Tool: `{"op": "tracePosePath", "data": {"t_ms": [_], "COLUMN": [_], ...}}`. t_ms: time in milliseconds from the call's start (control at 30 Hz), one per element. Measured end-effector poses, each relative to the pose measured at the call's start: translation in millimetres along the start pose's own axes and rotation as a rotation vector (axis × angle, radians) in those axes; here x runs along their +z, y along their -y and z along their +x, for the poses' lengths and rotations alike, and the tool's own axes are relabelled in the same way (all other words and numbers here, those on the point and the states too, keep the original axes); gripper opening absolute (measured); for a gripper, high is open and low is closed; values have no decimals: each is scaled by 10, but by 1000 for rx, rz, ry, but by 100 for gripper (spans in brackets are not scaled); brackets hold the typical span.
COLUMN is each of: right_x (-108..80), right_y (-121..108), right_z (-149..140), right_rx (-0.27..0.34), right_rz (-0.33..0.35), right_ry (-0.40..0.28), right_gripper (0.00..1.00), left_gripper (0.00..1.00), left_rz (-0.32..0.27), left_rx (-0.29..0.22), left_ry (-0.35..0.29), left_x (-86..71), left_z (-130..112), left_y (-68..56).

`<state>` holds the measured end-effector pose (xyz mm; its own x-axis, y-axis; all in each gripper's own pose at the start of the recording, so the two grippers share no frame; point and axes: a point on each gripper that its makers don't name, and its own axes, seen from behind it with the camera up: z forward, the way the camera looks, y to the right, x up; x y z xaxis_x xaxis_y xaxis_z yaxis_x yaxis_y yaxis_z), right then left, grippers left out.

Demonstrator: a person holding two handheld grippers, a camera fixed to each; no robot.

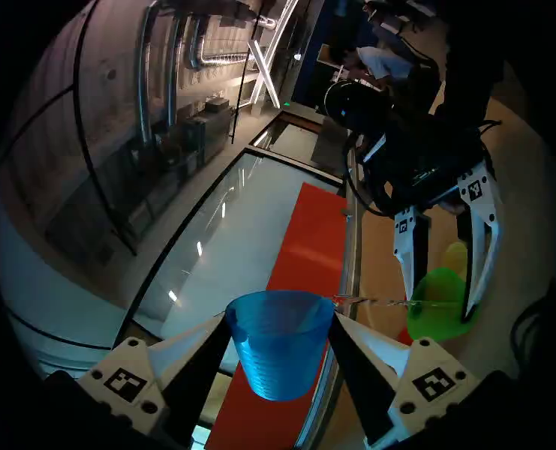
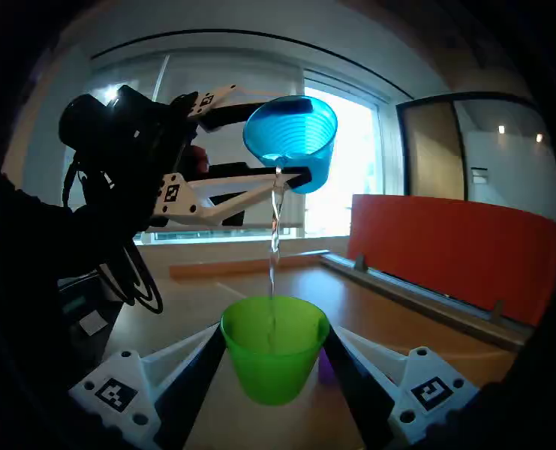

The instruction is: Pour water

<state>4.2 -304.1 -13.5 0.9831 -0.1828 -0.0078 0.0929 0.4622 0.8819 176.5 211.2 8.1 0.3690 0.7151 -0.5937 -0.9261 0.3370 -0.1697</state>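
tilted blue cup pouring water into green cup

surface: wooden tabletop, light brown, slight sheen | right side: grey rail with small brackets, orange panel standing upright along it, near to far | far side: raised wooden strip across | left: small pale sheet lying flat, in shadow, unclear

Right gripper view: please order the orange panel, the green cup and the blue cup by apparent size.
Largest: orange panel.
Then green cup and blue cup, almost alike; green is nearer, so unranked.
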Motion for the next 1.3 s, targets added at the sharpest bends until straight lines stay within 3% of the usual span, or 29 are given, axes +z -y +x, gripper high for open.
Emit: {"op": "tracePosePath", "data": {"t_ms": [1300], "right_x": [-42], "right_y": [21], "right_z": [52], "right_rx": [-15], "right_rz": [5], "right_ry": [-10], "right_gripper": [91], "left_gripper": [87], "left_rz": [-2], "left_rx": [90], "left_ry": [-29], "left_x": [-41], "left_z": [95], "left_y": [-15]}}
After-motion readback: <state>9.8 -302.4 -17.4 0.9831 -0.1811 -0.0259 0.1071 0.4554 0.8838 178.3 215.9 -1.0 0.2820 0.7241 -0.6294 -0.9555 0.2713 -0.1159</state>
